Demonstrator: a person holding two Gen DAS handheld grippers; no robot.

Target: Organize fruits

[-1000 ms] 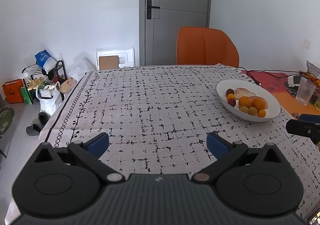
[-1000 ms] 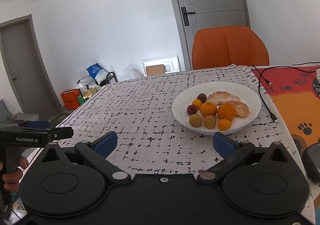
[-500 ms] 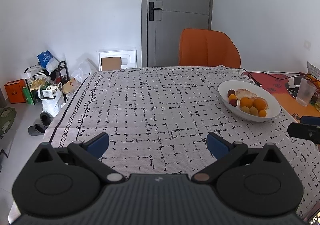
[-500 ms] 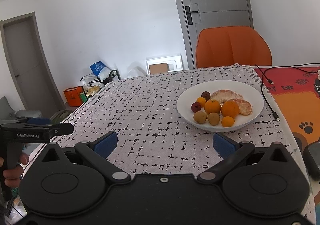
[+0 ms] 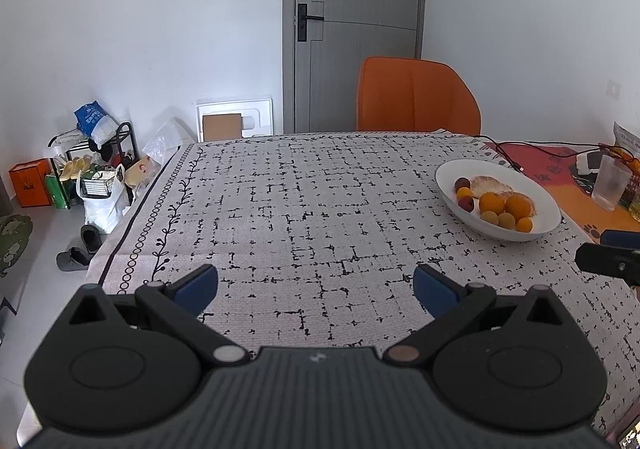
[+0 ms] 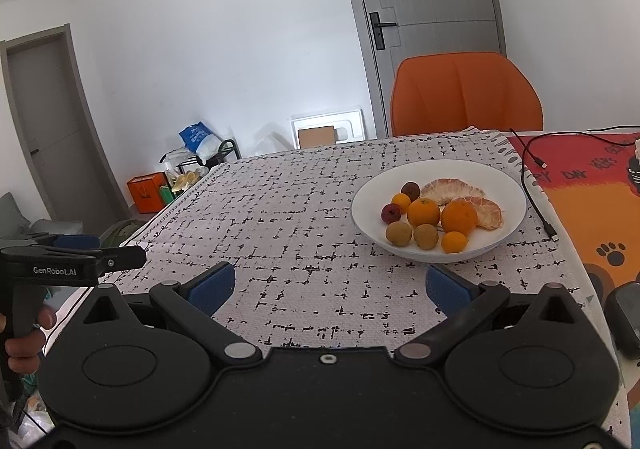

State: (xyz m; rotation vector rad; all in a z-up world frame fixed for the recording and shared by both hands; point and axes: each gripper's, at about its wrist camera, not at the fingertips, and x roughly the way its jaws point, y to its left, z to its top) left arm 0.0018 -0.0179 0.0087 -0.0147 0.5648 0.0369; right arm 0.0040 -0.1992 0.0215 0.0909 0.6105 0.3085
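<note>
Bench [image 6: 304, 233]: was covered by a grey cloth with black dashes; an orange mat lay at its right end.
Chair [image 6: 466, 93]: orange, stood at the far side of the bench.
Plate [image 6: 508, 185]: white, sat on the cloth near the mat edge.
Left hand-held gripper [image 5: 316, 287]: hovered above bare cloth, fingers spread wide, nothing between them.
Right hand-held gripper [image 6: 330, 283]: likewise spread and empty, just short of the plate.
Fruits [image 6: 440, 213]: all lay on the plate — two peeled citrus halves, oranges, small brown and dark red ones, touching in a cluster.
</note>
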